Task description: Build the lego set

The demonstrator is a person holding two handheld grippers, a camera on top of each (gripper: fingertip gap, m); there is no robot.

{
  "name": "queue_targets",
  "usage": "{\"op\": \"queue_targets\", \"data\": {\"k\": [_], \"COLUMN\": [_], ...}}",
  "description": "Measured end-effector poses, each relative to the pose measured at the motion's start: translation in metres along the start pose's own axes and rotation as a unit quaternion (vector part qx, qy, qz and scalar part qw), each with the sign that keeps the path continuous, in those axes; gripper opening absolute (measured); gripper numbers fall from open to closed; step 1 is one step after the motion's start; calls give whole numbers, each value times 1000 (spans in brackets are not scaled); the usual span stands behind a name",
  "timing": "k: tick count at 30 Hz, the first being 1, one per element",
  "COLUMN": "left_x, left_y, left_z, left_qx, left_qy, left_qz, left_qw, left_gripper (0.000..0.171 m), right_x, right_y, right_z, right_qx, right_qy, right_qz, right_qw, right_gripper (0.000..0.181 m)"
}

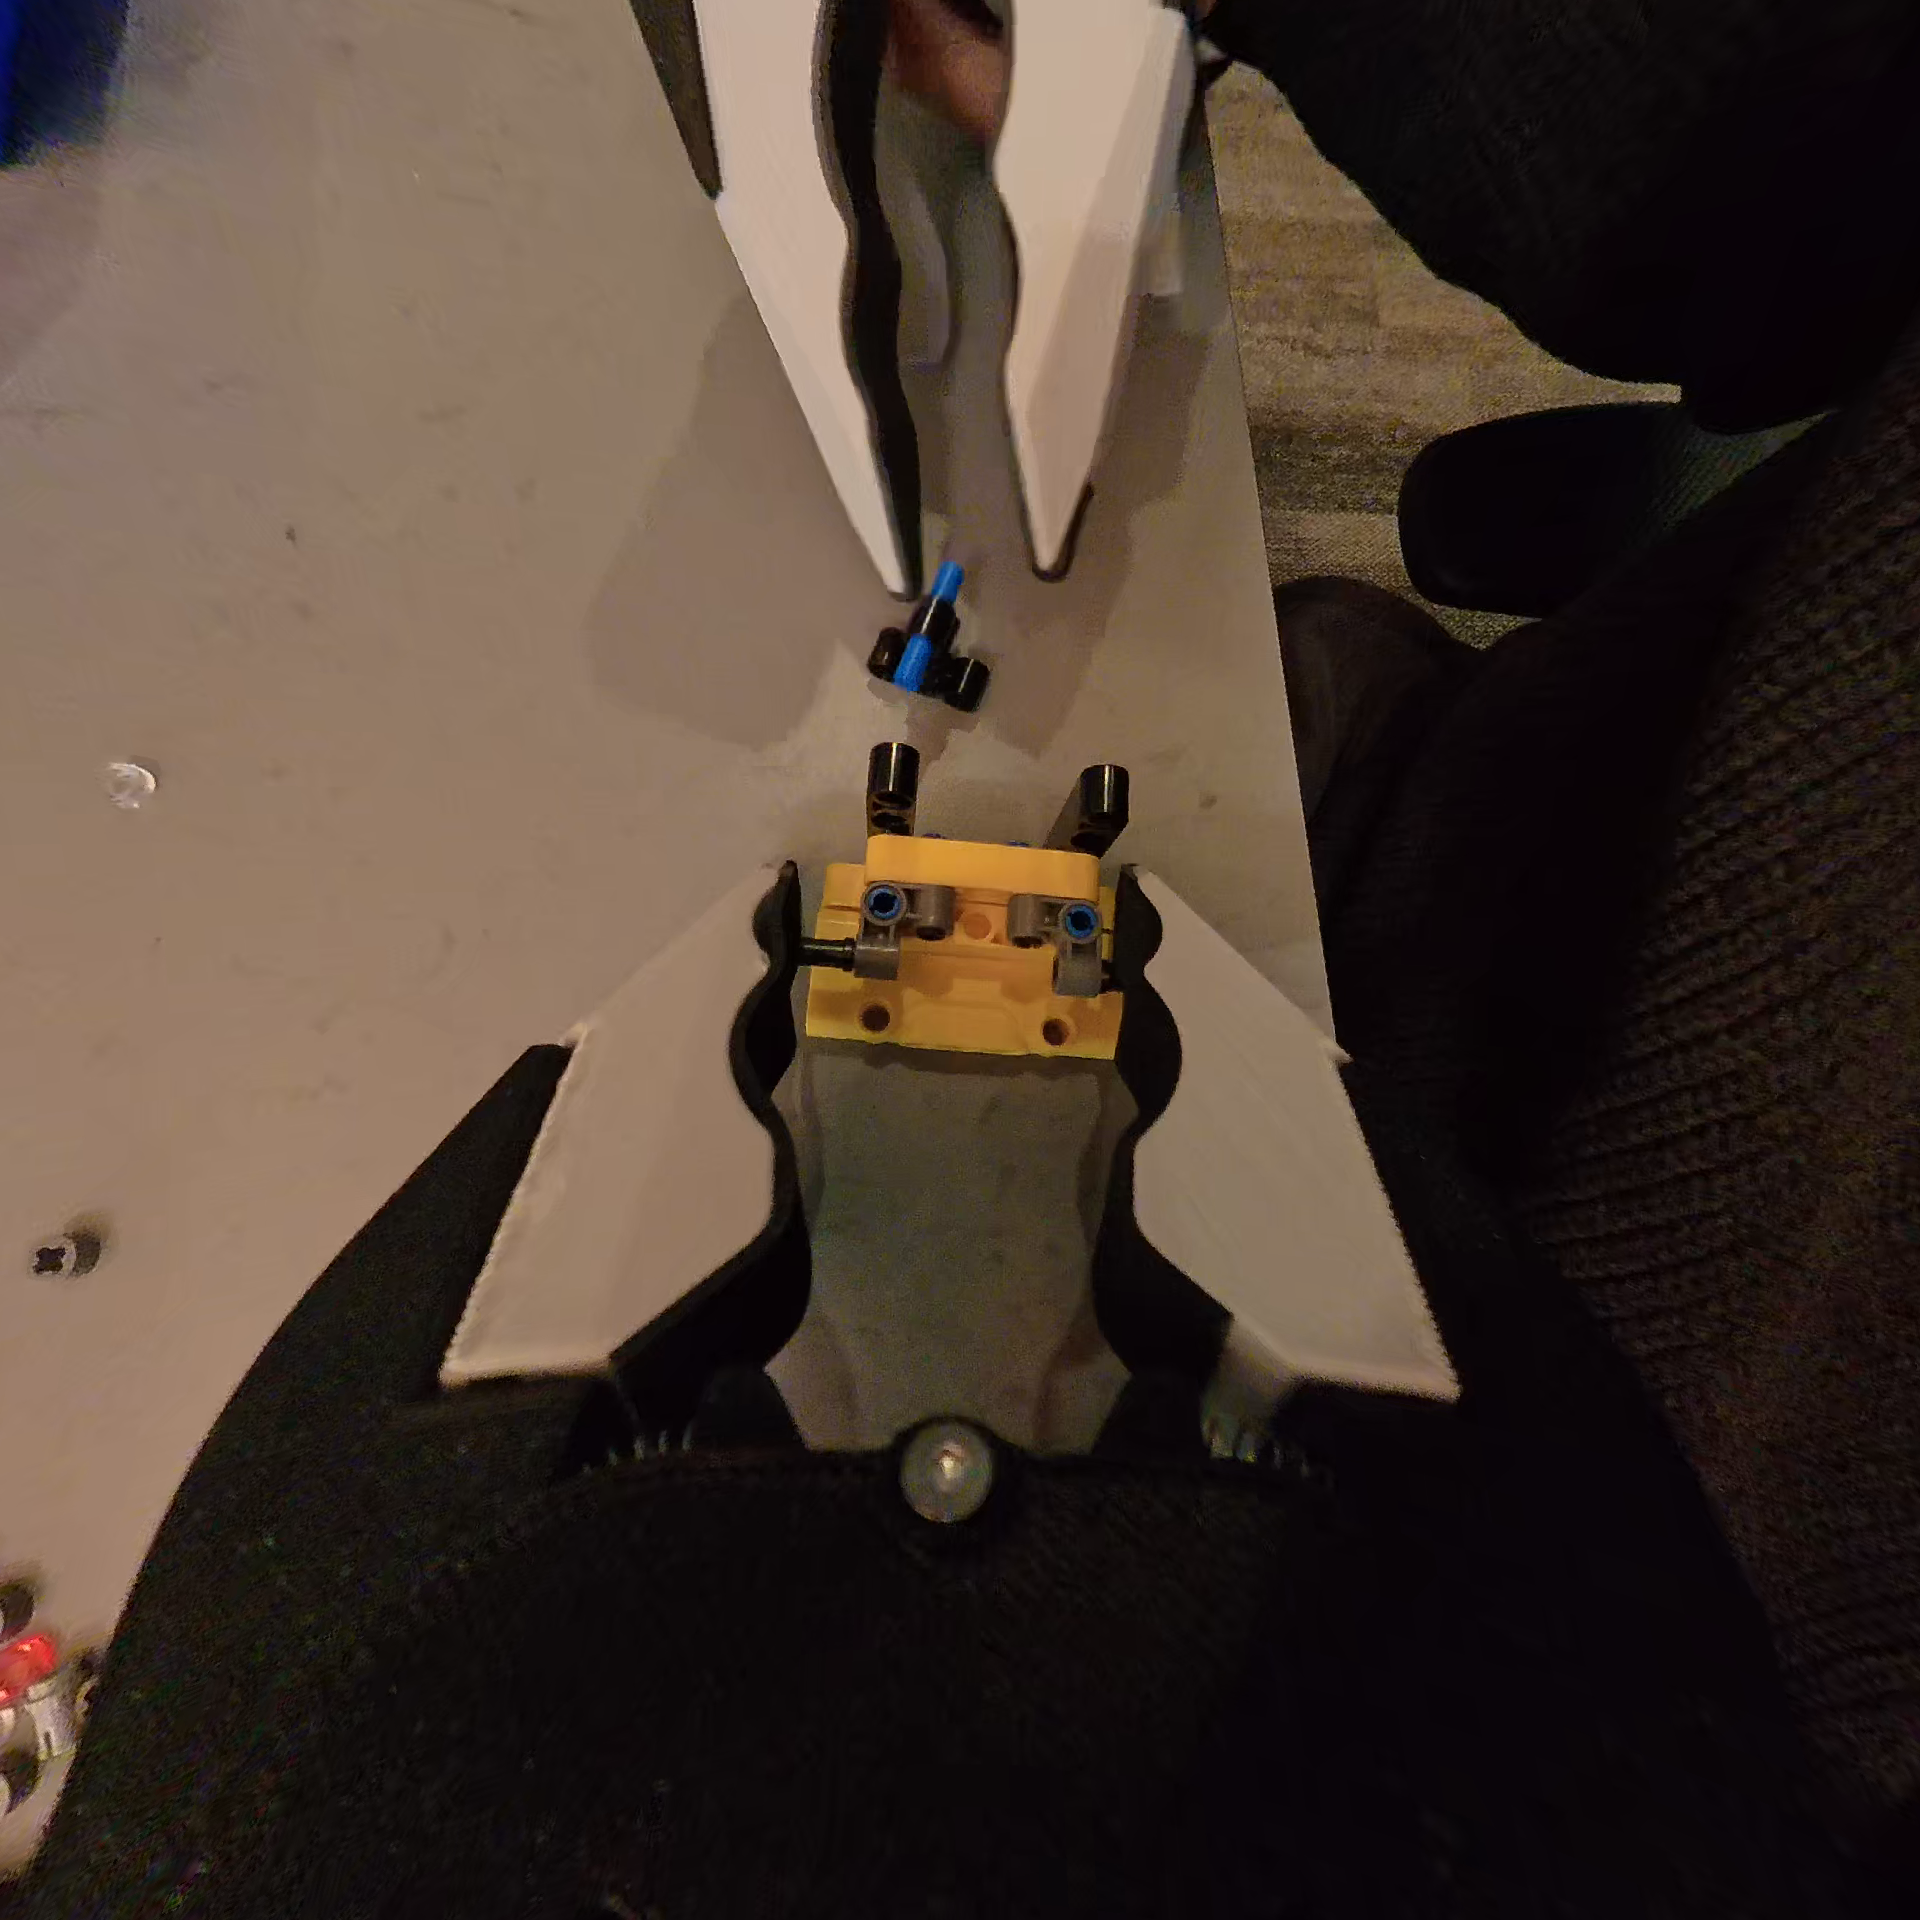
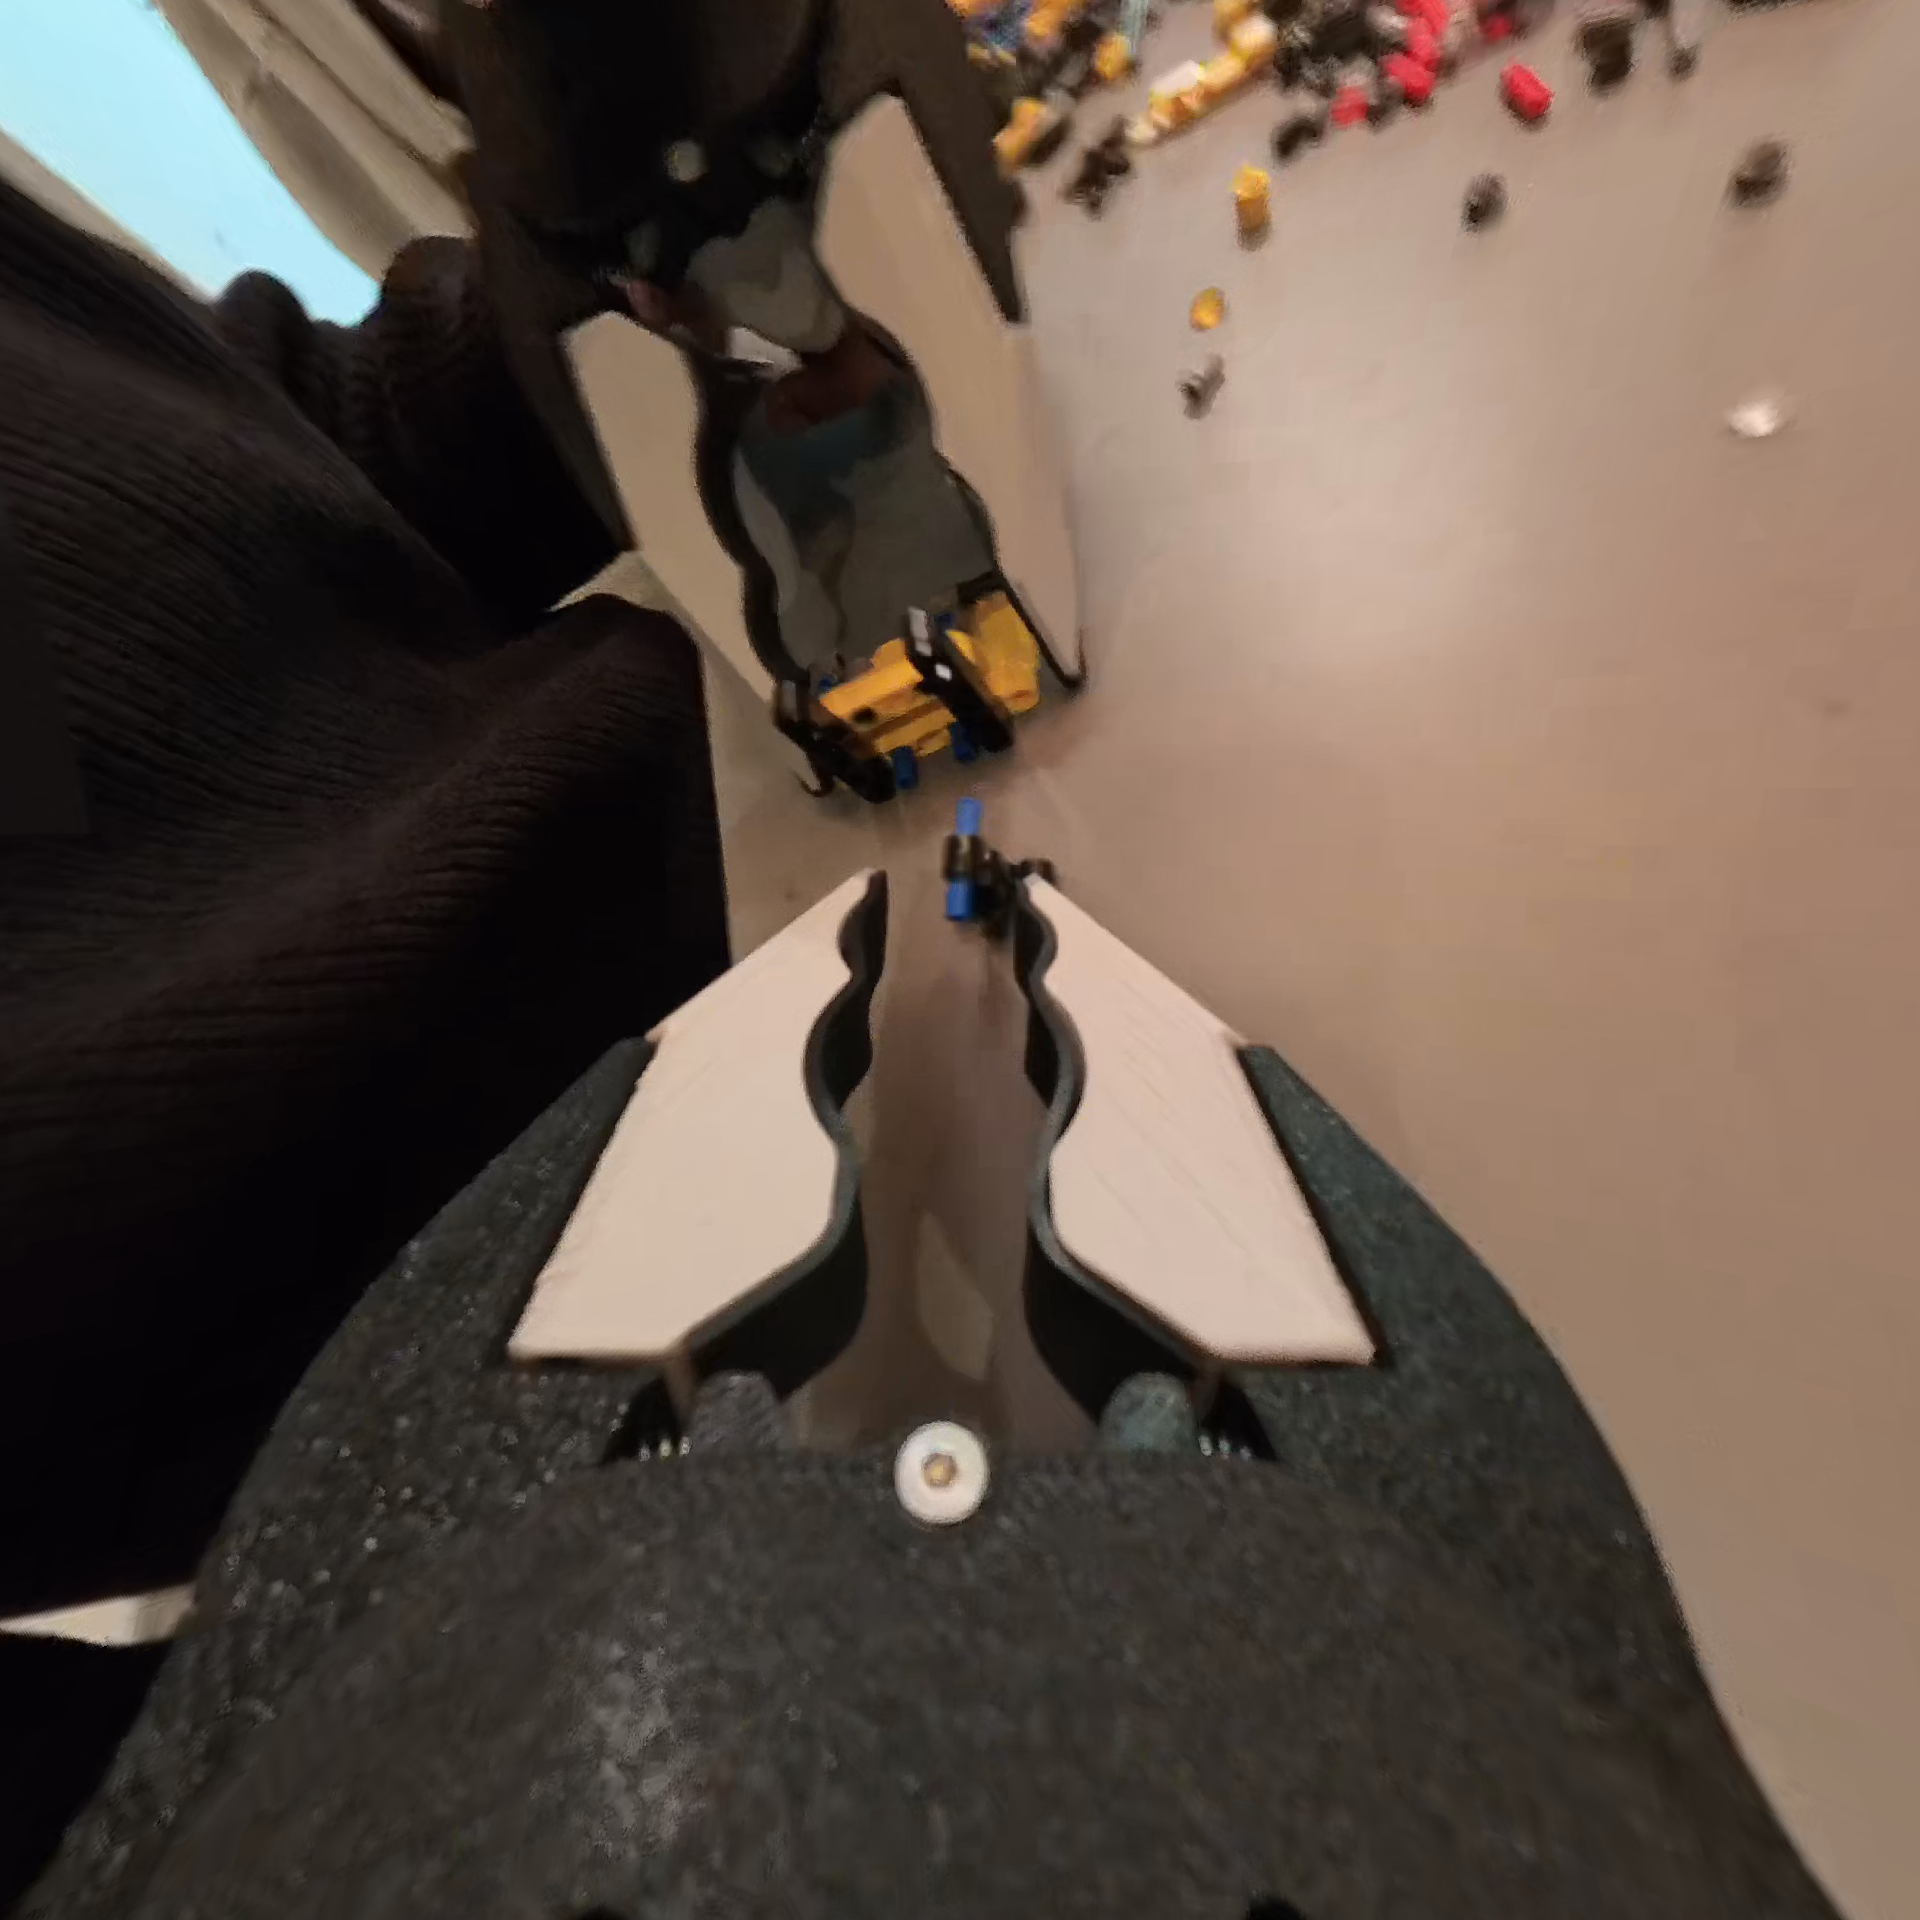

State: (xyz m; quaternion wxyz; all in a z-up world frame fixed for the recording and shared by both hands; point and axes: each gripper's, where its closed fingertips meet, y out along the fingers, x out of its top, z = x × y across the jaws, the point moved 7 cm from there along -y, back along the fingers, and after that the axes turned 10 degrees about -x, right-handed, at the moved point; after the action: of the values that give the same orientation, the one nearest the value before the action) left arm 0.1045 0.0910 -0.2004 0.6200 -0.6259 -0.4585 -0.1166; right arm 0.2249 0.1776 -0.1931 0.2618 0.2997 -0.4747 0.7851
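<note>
A smooth, matte pale-grey counter (image 1: 364, 520) ends beside grey speckled carpet (image 1: 1340, 343). The left hand-held gripper (image 1: 961, 961), with white wedge fingers and wavy black pads, is clamped on a blocky yellow plastic brick assembly (image 1: 966, 966) with grey and blue pins. The right hand-held gripper (image 2: 956, 883) is parted, a small black-and-blue connector piece (image 2: 971, 873) lying at its tips. Loose red, yellow and black bricks (image 2: 1351, 73) are scattered farther off.
</note>
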Motion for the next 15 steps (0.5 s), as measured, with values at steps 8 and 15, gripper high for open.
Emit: {"op": "queue_targets", "data": {"k": [8, 15], "left_x": [0, 0], "left_y": [0, 0], "left_z": [0, 0], "left_qx": [1, -1], "left_qy": [-2, -1], "left_qz": [-3, -4], "left_qw": [1000, 1000], "left_gripper": [60, 60], "right_x": [0, -6], "right_y": [-9, -15], "right_z": [0, 10], "right_qx": [-50, -145], "right_qy": [-26, -169], "right_qz": [-24, -21], "right_qw": [998, 975], "right_gripper": [23, 18]}}
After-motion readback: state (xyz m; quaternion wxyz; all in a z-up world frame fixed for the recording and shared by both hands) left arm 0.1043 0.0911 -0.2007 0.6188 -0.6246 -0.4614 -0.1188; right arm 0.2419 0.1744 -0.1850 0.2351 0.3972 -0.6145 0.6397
